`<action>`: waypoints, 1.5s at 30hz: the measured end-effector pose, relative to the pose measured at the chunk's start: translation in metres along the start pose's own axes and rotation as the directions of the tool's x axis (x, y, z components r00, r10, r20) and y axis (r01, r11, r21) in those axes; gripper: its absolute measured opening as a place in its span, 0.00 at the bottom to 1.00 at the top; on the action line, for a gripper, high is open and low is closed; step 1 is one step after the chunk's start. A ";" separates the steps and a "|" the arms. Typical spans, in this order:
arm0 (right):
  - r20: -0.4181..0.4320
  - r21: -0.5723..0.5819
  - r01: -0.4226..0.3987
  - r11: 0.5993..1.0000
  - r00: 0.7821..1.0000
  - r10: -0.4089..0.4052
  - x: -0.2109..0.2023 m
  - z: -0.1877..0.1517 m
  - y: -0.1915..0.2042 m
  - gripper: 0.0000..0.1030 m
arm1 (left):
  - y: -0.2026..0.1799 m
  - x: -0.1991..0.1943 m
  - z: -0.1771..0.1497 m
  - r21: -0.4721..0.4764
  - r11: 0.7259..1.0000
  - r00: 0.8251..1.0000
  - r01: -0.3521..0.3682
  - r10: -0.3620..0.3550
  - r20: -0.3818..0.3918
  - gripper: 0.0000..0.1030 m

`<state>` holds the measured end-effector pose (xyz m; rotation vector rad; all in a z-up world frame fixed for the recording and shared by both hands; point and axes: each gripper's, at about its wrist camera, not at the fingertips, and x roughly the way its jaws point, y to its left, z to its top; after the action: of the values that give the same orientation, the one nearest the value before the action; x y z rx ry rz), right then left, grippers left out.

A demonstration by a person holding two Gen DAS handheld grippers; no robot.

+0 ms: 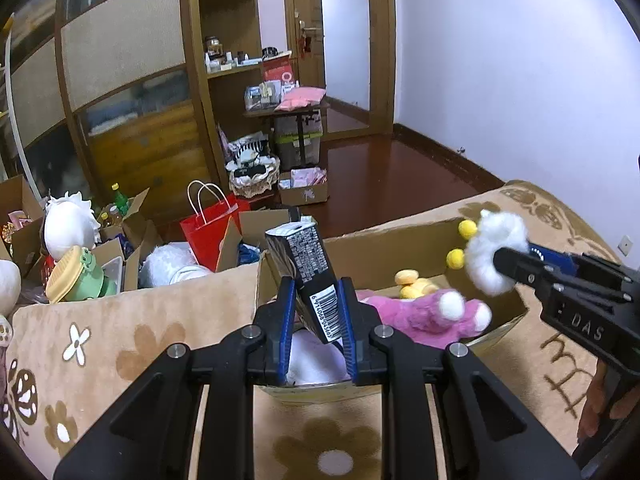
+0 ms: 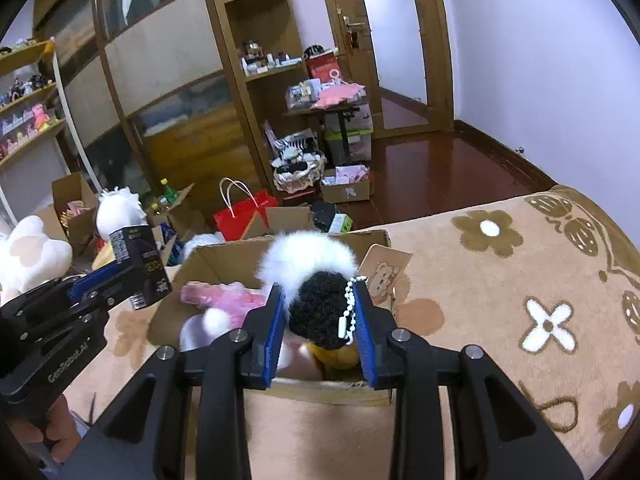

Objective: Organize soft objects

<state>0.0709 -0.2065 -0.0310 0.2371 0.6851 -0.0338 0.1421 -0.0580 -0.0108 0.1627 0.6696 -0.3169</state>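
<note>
The left tool (image 1: 316, 316) is clamped on a black carton (image 1: 308, 276), which stands tilted between its blue pads above the near rim of the cardboard box (image 1: 384, 240). The right tool (image 2: 320, 320) is clamped on a white and black plush toy (image 2: 312, 276) with a bead chain, held over the same box. The box sits on a tan flowered bed cover (image 2: 500, 280) and holds a pink plush (image 1: 420, 312) and a yellow plush (image 1: 412, 284). Bare cover lies to the right of the box. Beyond the bed's far edge are a red bag (image 1: 212, 228) and open cartons, then dark floor (image 1: 380, 172).
</note>
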 end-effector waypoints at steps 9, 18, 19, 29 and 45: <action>-0.039 -0.053 -0.008 0.999 0.999 0.006 0.026 -0.006 0.006 0.34 | 0.006 0.031 -0.015 -0.016 1.000 0.995 -0.017 0.016 -0.102 0.21; -0.028 -0.042 0.002 0.999 1.000 -0.003 0.022 -0.010 0.007 0.65 | 0.020 0.041 -0.017 -0.082 0.996 0.988 -0.023 0.010 -0.152 0.22; -0.026 -0.039 0.005 0.999 1.000 -0.006 0.020 -0.010 0.006 0.68 | 0.020 0.040 -0.017 -0.089 0.996 0.989 -0.021 0.007 -0.150 0.24; -0.009 0.003 0.015 1.000 1.000 -0.015 0.001 -0.007 0.004 0.99 | 0.027 0.020 -0.014 -0.117 0.993 0.994 -0.029 0.017 -0.107 0.74; 0.064 -0.003 0.018 1.000 0.998 -0.017 -0.065 -0.001 0.010 1.00 | 0.037 -0.049 -0.009 -0.100 0.988 0.993 -0.121 0.121 -0.005 0.98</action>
<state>0.0209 -0.1994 0.0112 0.2258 0.6230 -0.0568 0.1135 -0.0093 0.0151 0.1069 0.6696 -0.1660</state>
